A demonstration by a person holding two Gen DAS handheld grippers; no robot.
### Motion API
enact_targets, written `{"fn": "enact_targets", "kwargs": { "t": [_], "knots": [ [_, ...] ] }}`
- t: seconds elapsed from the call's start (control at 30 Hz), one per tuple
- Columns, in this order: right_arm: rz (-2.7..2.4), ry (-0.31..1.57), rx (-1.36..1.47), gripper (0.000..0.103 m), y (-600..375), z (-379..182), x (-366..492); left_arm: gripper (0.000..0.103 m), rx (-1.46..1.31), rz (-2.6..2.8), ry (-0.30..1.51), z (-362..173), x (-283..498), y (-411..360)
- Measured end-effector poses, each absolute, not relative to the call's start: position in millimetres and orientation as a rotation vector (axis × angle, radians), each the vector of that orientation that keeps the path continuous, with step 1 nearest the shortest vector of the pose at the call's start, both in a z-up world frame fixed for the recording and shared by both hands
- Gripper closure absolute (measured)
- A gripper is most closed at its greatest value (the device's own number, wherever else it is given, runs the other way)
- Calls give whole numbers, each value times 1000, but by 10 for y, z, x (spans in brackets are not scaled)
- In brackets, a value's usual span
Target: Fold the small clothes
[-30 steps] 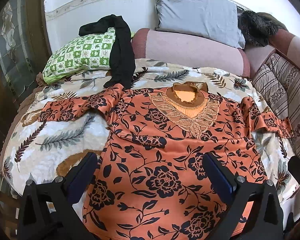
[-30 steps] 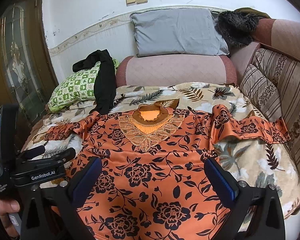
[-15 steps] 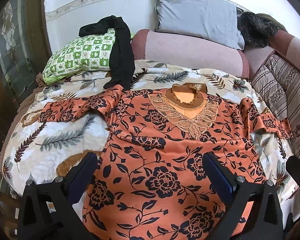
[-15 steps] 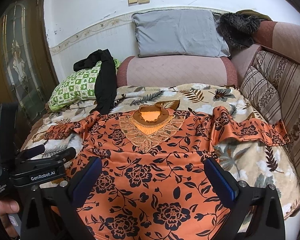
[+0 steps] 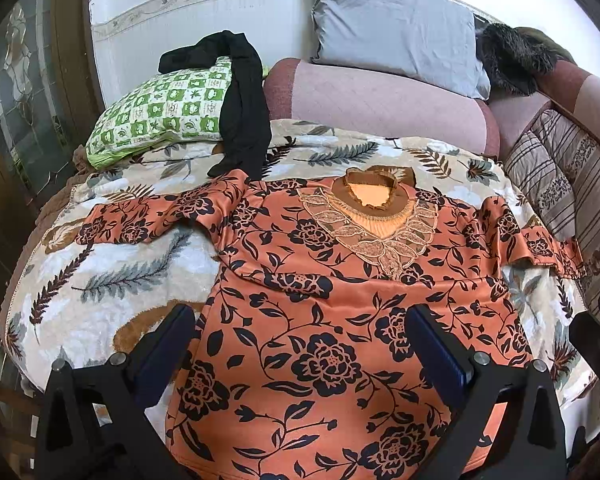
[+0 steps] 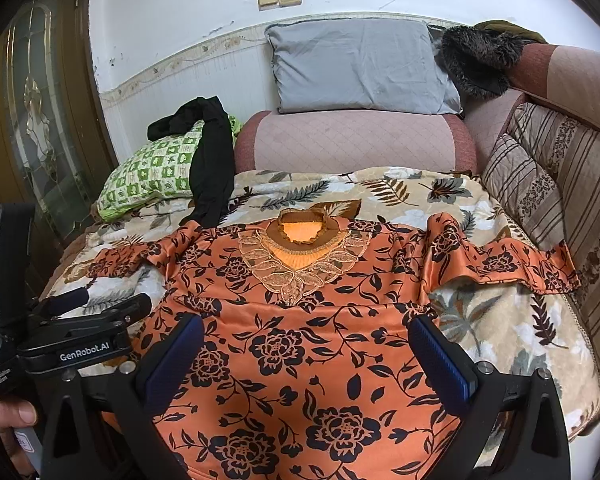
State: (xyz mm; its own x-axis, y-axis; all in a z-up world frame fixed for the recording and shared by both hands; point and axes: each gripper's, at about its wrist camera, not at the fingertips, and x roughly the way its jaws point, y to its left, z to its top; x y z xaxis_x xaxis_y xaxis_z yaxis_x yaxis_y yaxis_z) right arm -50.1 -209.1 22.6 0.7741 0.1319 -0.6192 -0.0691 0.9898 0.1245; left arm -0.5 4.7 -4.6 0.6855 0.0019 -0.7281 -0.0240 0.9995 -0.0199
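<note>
Both claws you hold are spread wide and grip nothing: the left gripper (image 5: 300, 344) and the right gripper (image 6: 307, 356) hang low in their frames over the hem end of the orange blouse (image 5: 331, 320), blue ribbed pads (image 6: 439, 360) apart on either side of the cloth. Your blouse lies flat and face up across the middle of each frame, satiny, printed with black roses and vines, with a beige lace yoke (image 5: 369, 236) at the neck and both sleeves out sideways. Under it you have a plush blanket (image 5: 100, 280) patterned with leaves. At upper left a black garment (image 5: 242, 112) drapes over a green checked pillow (image 5: 160, 108) and its tip reaches the blouse's shoulder. Behind sit a pink quilted bolster (image 5: 379, 104), a grey pillow (image 5: 395, 32), a dark furry item (image 6: 475, 60) and striped cushions (image 6: 539, 184) at right. In the right wrist view the other tool reads "GenRobot.AI" (image 6: 84, 356), with your thumb (image 6: 16, 414) at lower left.
</note>
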Motion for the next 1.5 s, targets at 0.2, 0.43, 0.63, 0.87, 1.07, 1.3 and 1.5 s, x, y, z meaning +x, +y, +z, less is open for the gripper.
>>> {"fn": "enact_targets", "kwargs": {
  "t": [0.2,0.43,0.63,0.87,1.07,1.3,1.5],
  "knots": [
    [110,679,90,0,-2093,224,-490,0,-41,18,809,-43,-7,59],
    [122,685,98,0,-2108,194,-459,0,-49,17,814,-77,1,91],
    [210,825,359,0,-2565,-303,-327,0,-44,74,972,-742,208,257],
    [58,786,848,0,-4143,-972,-295,0,-13,79,1049,-1113,292,179],
    [-145,569,1271,3,-5865,-1504,8,0,-28,83,1019,-1135,385,186],
    [-299,583,1454,26,-6708,-2045,490,0,-17,120,1037,-1304,620,224],
    [-353,580,1395,55,-6869,-2076,853,0,-6,116,1056,-1440,695,232]
  ]
}}
